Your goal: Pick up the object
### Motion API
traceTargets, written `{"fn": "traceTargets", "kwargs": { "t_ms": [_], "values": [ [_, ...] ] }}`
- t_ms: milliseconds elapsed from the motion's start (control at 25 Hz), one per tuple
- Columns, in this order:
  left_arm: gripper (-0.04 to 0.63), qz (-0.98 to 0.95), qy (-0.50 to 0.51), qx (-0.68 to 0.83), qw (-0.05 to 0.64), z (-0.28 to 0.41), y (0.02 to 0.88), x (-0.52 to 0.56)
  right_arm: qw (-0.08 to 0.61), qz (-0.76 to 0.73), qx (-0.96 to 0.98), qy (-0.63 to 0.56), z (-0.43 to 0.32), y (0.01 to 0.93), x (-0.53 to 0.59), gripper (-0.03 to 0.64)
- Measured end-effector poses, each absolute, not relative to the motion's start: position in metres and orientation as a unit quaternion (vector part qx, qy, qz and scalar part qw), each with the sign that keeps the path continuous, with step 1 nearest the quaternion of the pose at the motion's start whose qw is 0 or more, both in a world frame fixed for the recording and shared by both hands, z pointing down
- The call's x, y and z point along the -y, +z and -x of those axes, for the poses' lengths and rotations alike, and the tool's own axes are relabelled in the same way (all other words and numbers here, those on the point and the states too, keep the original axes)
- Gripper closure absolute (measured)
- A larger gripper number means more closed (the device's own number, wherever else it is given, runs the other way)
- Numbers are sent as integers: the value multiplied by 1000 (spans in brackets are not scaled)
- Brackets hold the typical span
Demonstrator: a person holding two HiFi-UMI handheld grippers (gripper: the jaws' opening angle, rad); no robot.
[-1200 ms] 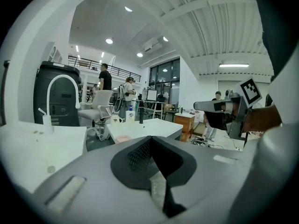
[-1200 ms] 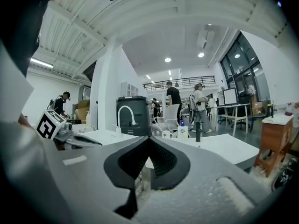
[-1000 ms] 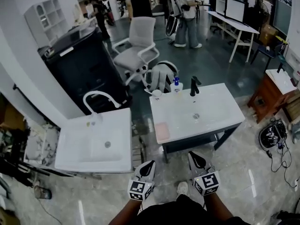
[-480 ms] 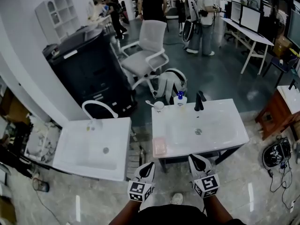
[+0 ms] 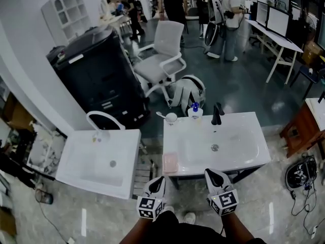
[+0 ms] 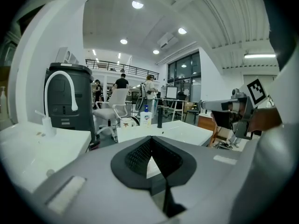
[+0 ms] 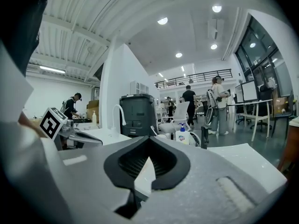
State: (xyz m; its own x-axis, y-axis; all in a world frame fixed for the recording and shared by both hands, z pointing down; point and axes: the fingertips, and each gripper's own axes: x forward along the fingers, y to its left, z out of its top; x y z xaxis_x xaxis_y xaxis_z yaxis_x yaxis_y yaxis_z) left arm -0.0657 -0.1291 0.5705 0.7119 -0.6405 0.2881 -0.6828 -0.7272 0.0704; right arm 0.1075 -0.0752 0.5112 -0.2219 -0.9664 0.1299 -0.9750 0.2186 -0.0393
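Nothing is picked up yet. Left gripper [image 5: 158, 181] and right gripper [image 5: 213, 175] are both closed and empty, near the white basin [image 5: 249, 131].

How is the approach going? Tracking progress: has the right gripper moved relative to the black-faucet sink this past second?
Yes. The right gripper has come forward: its tip now overlaps the front edge of the black-faucet sink, short of it before.

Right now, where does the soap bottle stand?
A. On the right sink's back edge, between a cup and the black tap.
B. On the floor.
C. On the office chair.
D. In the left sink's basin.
A: the soap bottle stands on the back edge of the right sink, between the cup and the black tap.
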Motion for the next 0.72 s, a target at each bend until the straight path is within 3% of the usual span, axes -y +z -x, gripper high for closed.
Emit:
{"fn": "traceTargets", "kwargs": {
  "t_ms": [720],
  "values": [
    [577, -926, 121, 346, 95, 28, 570, 222, 41, -628, 775, 59, -136, 508, 172, 614]
  ]
}}
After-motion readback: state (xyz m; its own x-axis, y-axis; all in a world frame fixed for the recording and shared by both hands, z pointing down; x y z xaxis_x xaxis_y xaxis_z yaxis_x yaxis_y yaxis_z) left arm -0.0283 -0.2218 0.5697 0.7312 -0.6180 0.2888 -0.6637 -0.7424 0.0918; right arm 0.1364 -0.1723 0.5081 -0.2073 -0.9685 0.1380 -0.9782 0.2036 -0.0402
